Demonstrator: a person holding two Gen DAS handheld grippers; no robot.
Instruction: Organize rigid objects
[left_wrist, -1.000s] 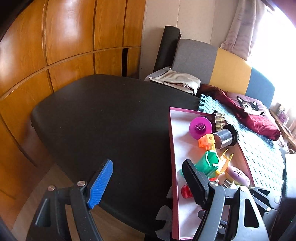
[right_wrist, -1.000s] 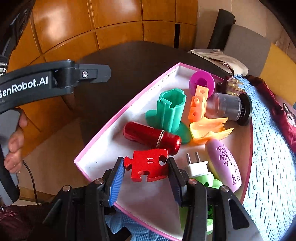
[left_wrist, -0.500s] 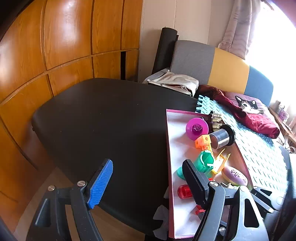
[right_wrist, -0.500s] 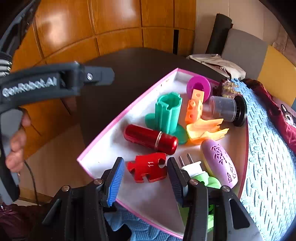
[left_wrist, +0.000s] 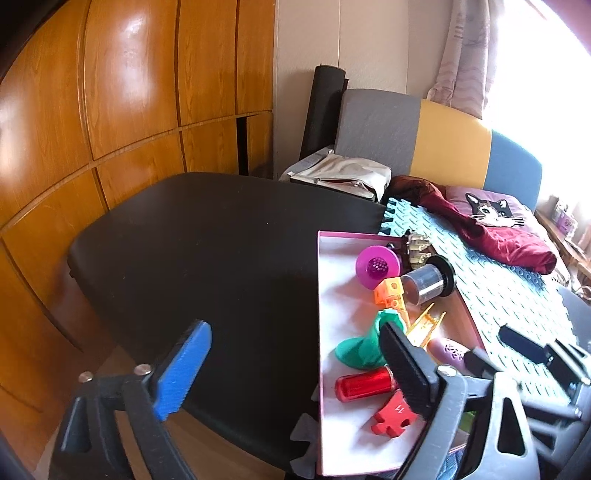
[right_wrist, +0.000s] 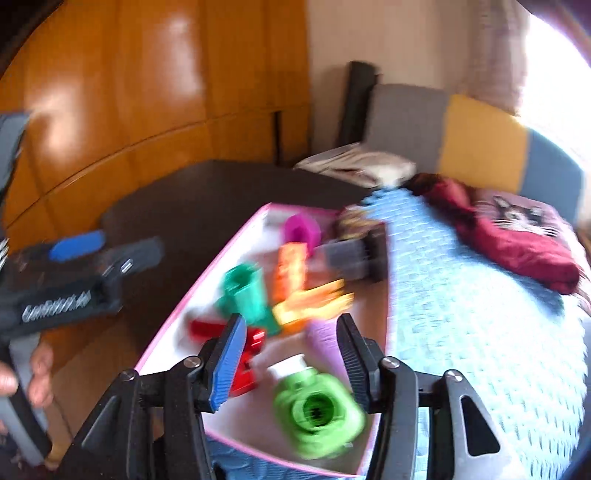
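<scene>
A pink-rimmed white tray (left_wrist: 332, 332) (right_wrist: 177, 321) holds several toys: a red puzzle piece (left_wrist: 393, 415) (right_wrist: 243, 373), a red cylinder (left_wrist: 364, 386), a green holder (left_wrist: 364, 343) (right_wrist: 245, 295), orange cubes (left_wrist: 388, 291), a magenta disc (left_wrist: 376, 264), a clear jar (left_wrist: 424, 282), a purple oval (left_wrist: 447, 350) and a green-and-white plug (right_wrist: 317, 406). My right gripper (right_wrist: 291, 358) is open and empty above the tray's near end; the view is blurred. My left gripper (left_wrist: 295, 373) is open and empty over the black table's near edge, left of the tray.
The black table (left_wrist: 203, 251) lies left of the tray. A light blue foam mat (left_wrist: 509, 295) lies right of it, with a dark red cloth (left_wrist: 498, 240) on it. A sofa (left_wrist: 424, 136) and wooden cabinets (left_wrist: 110, 110) stand behind.
My right gripper opened and let go of the red puzzle piece, which now lies in the tray. It then drew back and up, fast. My left gripper shifted slightly.
</scene>
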